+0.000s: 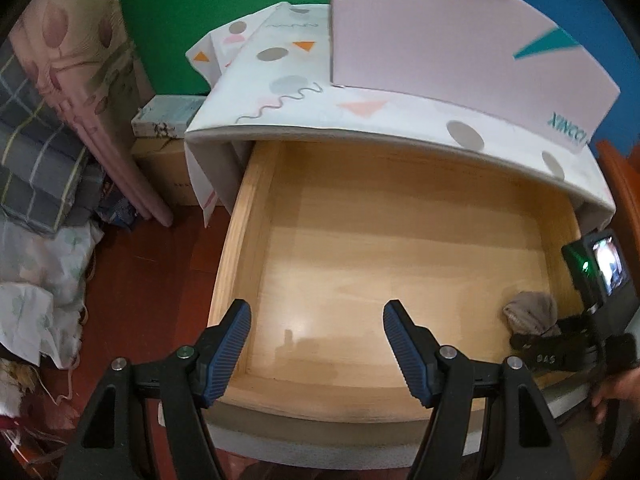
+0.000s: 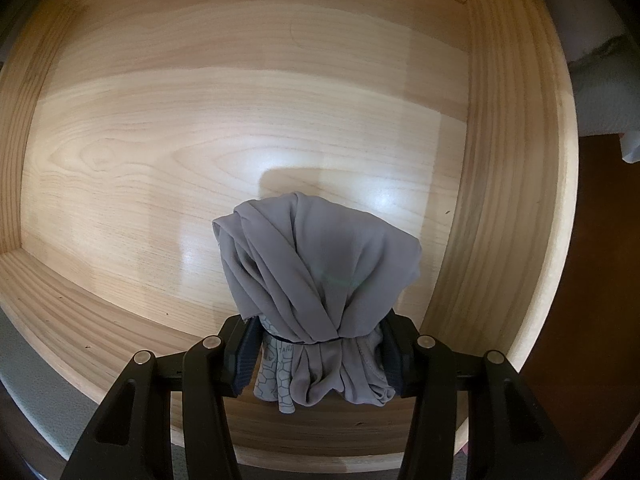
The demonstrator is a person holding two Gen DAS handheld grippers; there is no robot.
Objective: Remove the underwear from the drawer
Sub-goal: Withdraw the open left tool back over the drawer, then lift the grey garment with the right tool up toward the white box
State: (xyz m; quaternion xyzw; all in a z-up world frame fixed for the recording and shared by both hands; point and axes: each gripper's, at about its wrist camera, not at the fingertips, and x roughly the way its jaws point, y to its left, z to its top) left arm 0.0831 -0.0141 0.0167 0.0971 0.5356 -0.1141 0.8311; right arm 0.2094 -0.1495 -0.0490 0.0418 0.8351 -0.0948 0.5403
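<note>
The pale wooden drawer (image 1: 256, 216) stands pulled out from under a white patterned top. My left gripper (image 1: 316, 344) hangs open over the drawer's near left corner, nothing between its blue pads. A bunched grey underwear (image 2: 320, 264) is squeezed between the pads of my right gripper (image 2: 320, 356), above the drawer (image 2: 500, 160) floor near its front right corner. The same grey underwear (image 1: 530, 314) shows in the left wrist view at the drawer's right side, with the right gripper's black body (image 1: 560, 344) behind it.
A pink-white box (image 1: 440, 36) sits on the patterned cabinet top (image 1: 304, 96). Cardboard boxes (image 1: 168, 148), folded blankets (image 1: 44, 160) and loose cloth lie on the red-brown floor (image 1: 152, 280) to the left. A person's fingers (image 1: 612, 392) show at the right edge.
</note>
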